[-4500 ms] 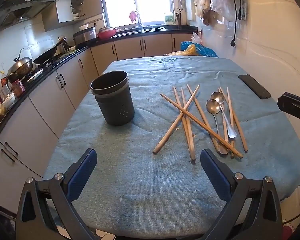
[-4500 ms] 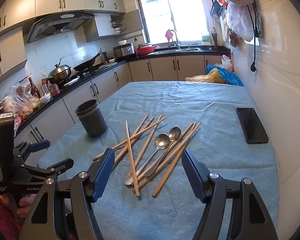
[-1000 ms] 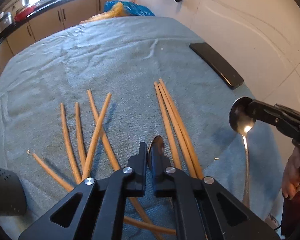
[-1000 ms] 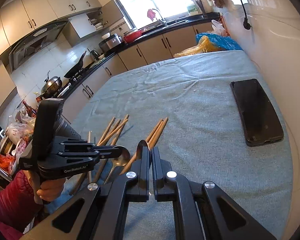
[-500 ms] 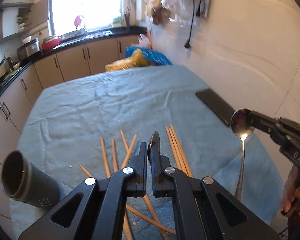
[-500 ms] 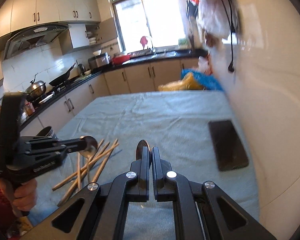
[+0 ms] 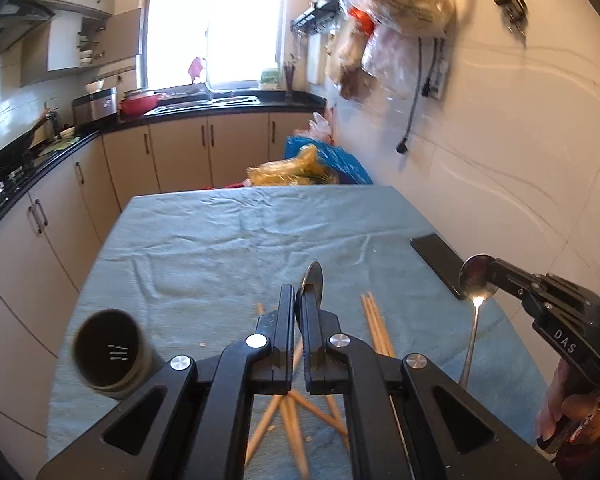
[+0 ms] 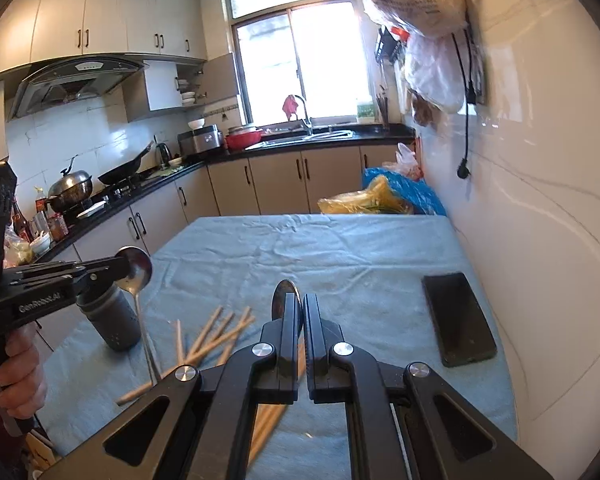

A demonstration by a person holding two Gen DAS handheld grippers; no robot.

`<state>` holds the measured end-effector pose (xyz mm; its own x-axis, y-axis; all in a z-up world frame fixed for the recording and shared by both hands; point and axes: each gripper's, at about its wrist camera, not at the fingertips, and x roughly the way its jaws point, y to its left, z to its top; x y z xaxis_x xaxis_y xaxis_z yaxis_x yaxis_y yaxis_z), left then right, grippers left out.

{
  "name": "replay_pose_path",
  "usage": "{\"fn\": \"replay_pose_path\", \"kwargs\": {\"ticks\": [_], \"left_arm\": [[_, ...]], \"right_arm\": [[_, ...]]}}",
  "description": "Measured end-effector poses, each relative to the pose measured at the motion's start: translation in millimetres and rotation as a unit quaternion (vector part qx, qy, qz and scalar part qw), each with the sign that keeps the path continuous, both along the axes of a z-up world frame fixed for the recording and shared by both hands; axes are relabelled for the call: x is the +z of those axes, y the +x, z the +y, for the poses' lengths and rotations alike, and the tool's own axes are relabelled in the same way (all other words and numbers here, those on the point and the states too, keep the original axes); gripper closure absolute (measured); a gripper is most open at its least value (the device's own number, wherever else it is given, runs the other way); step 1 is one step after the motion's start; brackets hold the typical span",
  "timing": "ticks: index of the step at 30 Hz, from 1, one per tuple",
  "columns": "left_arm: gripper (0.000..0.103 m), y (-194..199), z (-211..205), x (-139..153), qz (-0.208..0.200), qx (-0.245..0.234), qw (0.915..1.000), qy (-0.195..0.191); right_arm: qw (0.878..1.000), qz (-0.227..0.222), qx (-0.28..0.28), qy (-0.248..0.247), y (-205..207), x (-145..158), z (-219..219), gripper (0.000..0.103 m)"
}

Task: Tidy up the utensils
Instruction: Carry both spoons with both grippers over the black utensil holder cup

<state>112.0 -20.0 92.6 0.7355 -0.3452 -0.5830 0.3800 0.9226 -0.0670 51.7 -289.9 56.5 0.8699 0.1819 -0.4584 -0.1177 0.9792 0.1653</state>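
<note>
Now each tool (image 7: 300, 300) (image 8: 298, 312) clamps a spoon (image 7: 313, 280) (image 8: 282, 294); chopsticks (image 8: 216, 334) lie below.

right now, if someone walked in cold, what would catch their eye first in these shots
Two metal spoons held up in the air: the left tool is shut on one spoon, and the right tool is shut on the other spoon, handle hanging down. Below them wooden chopsticks lie scattered on the blue cloth, with a dark holder at its left edge and a black phone near the wall.
</note>
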Motion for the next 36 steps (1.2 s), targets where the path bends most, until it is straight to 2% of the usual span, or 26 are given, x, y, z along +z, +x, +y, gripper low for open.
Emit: {"fn": "replay_pose_path", "kwargs": {"ticks": [7, 12, 20, 27, 32, 36], "left_arm": [[0.1, 3, 66, 30, -0.023, 0.054, 0.998, -0.023], [0.1, 10, 113, 47, -0.042, 0.098, 0.994, -0.026], [0.1, 38, 176, 49, -0.045, 0.154, 0.9866, -0.03], [0.1, 57, 197, 32, -0.043, 0.183, 0.9817, -0.03], [0.1, 62, 187, 13, -0.045, 0.173, 0.984, -0.004], [0.1, 62, 180, 1, -0.042, 0.152, 0.9875, 0.006]], "right_arm": [[0.999, -0.011, 0.039, -0.004, 24, 22, 49, 0.1], [0.998, -0.023, 0.064, -0.012, 52, 39, 93, 0.1], [0.995, -0.046, 0.089, -0.019, 100, 62, 176, 0.1], [0.993, -0.058, 0.091, -0.052, 135, 49, 245, 0.1], [0.987, -0.061, 0.097, -0.111, 137, 22, 271, 0.1], [0.982, -0.061, 0.116, -0.133, 131, 7, 276, 0.1]]}}
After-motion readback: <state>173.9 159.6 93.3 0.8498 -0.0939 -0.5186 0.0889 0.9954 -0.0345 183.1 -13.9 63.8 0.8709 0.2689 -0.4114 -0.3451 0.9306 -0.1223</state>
